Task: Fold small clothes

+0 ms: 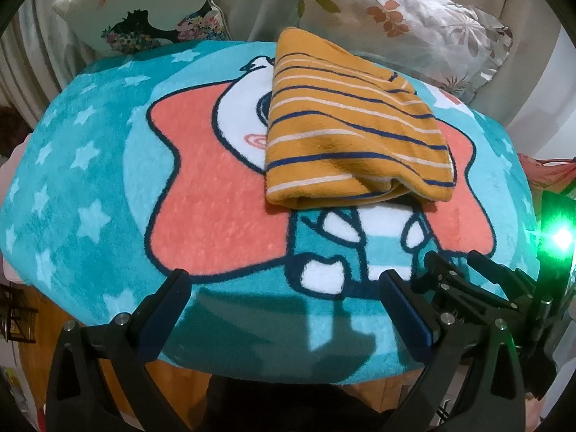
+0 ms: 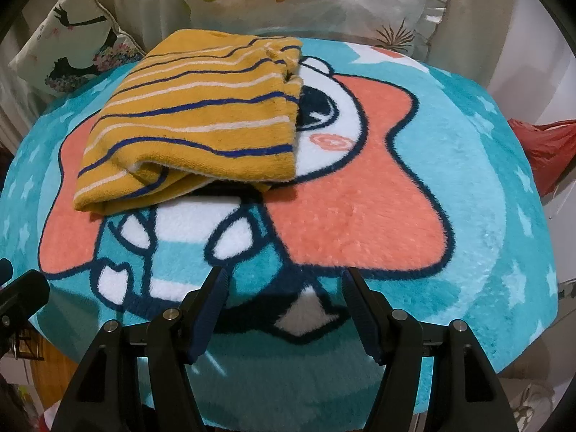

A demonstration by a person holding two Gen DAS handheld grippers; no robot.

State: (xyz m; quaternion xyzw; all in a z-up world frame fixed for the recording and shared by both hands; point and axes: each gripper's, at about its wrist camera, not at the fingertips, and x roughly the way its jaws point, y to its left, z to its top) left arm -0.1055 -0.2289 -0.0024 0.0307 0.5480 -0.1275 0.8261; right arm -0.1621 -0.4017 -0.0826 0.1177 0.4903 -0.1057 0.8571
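Left claw [image 1: 284, 302] spread wide and empty, blue-padded fingers [image 1: 406, 313] hovering over the near edge of a round plush mat [image 1: 90, 187], well short of the garment. Right claw [image 2: 284, 300] likewise apart and empty, black arms and blue pads [image 2: 210, 309] low over the same near edge, just right of the left claw; seen too from the left wrist view as a black linkage beside a bright green light [image 1: 561, 237]. Beyond both claws, near the mat's centre and toward its far side, a folded mustard-yellow garment [image 1: 345, 126] with navy and white stripes, lying flat on the mat in several layers, its thick folded edge facing the claws, untouched by either. Under it, the mat's picture: a cartoon figure with a white face and one large dark eye [image 2: 316, 108], set against a coral star [image 2: 360, 208] outlined in navy, on turquoise dotted with pale stars. Behind the mat's far edge, two cushions leaning upright: to the left, a white one [image 1: 144, 10] printed with black figures and flowers; to the right, a pale one [image 1: 403, 18] with an orange and green leaf pattern. Off the mat's right side, a bit of red cloth [image 2: 547, 144]. Below the mat's near edge, a strip of orange-brown wooden surface [image 1: 46, 320].
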